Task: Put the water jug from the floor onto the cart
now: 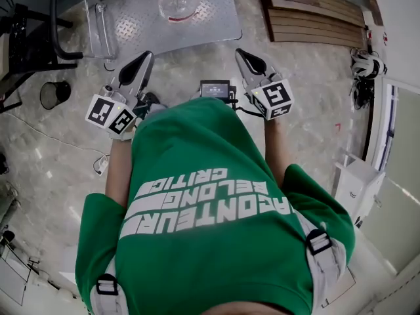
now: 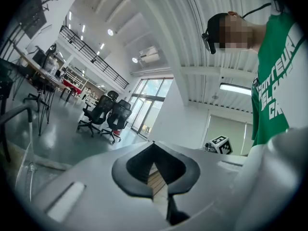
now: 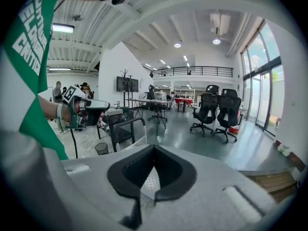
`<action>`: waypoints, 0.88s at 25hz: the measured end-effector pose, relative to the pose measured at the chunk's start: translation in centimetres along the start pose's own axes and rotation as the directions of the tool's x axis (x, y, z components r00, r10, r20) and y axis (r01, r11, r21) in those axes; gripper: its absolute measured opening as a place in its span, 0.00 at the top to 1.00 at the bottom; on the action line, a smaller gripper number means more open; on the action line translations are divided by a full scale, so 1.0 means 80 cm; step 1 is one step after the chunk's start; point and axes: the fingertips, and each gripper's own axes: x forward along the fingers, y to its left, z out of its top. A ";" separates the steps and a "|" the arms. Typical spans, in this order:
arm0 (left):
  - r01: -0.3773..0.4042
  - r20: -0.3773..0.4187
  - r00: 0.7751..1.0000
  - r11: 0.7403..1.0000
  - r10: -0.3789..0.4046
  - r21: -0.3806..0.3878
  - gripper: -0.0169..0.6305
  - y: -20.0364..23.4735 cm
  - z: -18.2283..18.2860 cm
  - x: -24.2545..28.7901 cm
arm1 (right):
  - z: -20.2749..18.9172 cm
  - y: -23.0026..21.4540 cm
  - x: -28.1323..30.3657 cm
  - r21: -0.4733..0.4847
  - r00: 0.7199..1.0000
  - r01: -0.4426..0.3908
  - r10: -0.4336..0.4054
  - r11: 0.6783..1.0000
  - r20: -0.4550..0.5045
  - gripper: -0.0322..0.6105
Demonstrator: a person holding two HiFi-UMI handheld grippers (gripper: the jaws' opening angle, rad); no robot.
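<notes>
Water jug (image 1: 178, 2) seemingly on cart (image 1: 213, 21)

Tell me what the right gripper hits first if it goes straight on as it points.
Most likely the cart's checkered deck, seen just beyond the right gripper's shut tips; depth is uncertain.

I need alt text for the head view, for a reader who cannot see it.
The water jug stands on the cart. Before it, a person in a green shirt holds the left gripper and right gripper, jaws together and empty.
</notes>
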 end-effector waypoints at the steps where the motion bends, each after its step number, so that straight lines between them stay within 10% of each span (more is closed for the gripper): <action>1: 0.001 -0.005 1.000 1.000 -0.001 0.003 0.95 -0.002 -0.003 0.004 | -0.003 -0.005 -0.002 0.006 1.000 0.005 -0.005 1.000 0.002 0.96; 22: 0.176 -0.132 0.977 0.984 -0.169 0.041 0.95 -0.066 -0.038 0.105 | -0.035 -0.061 -0.057 0.090 0.995 0.097 -0.099 0.991 0.019 0.96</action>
